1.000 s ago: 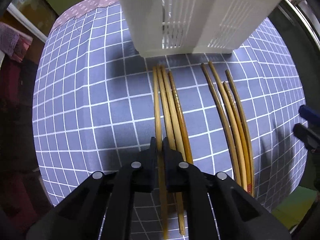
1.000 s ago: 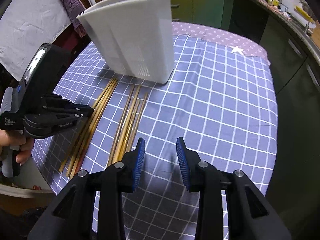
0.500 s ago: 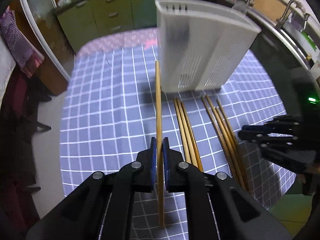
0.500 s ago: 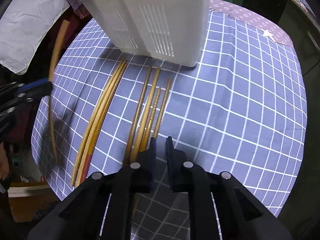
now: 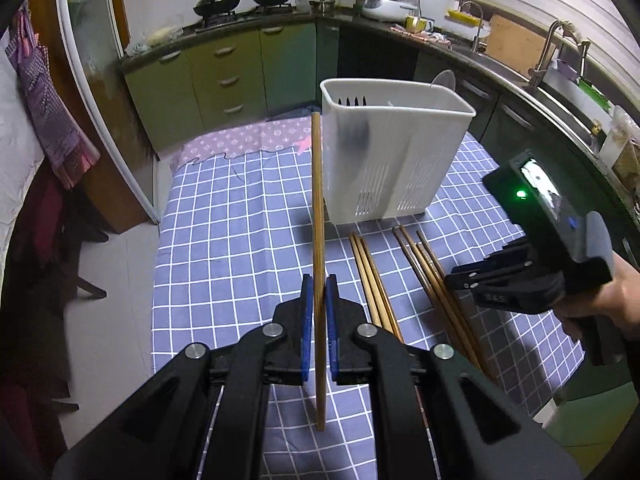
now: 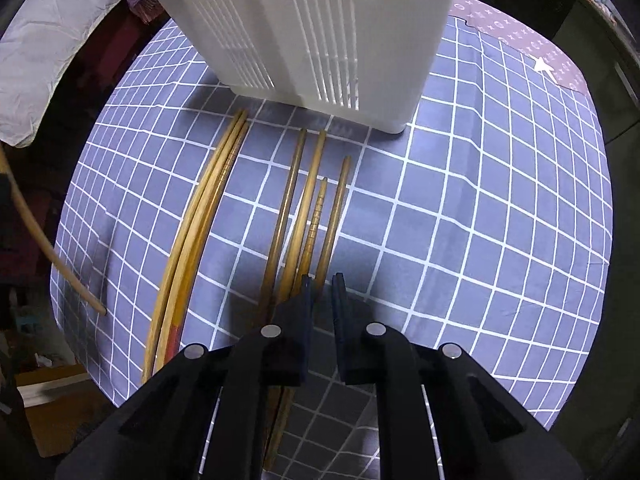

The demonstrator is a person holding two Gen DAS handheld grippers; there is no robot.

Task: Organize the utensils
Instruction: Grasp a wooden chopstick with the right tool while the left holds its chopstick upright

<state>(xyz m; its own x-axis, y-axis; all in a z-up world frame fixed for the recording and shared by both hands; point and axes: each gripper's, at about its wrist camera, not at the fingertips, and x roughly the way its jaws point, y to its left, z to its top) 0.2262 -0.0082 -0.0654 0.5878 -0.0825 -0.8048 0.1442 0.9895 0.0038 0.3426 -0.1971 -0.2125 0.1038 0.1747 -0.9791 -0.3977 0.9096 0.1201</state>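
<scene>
My left gripper (image 5: pixel 316 292) is shut on one wooden chopstick (image 5: pixel 317 216) and holds it raised above the table, its far tip level with the rim of the white slotted utensil holder (image 5: pixel 388 160). That chopstick shows at the left edge of the right wrist view (image 6: pixel 36 236). My right gripper (image 6: pixel 322 284) is low over the right group of chopsticks (image 6: pixel 308 208), its jaws closed to a narrow gap around the rightmost chopstick (image 6: pixel 334 212). A left group of chopsticks (image 6: pixel 196 232) lies beside them. The holder (image 6: pixel 320 28) stands just beyond.
The table has a blue checked cloth (image 6: pixel 480 220) with a purple patterned strip (image 5: pixel 248 136) at its far end. Kitchen cabinets, a stove and a sink (image 5: pixel 560 76) lie beyond. A white cloth (image 6: pixel 48 48) hangs off to the left.
My left gripper has lifted one chopstick off the table and raised it. My right gripper has come down over the right group and narrowed its jaws from wide open.
</scene>
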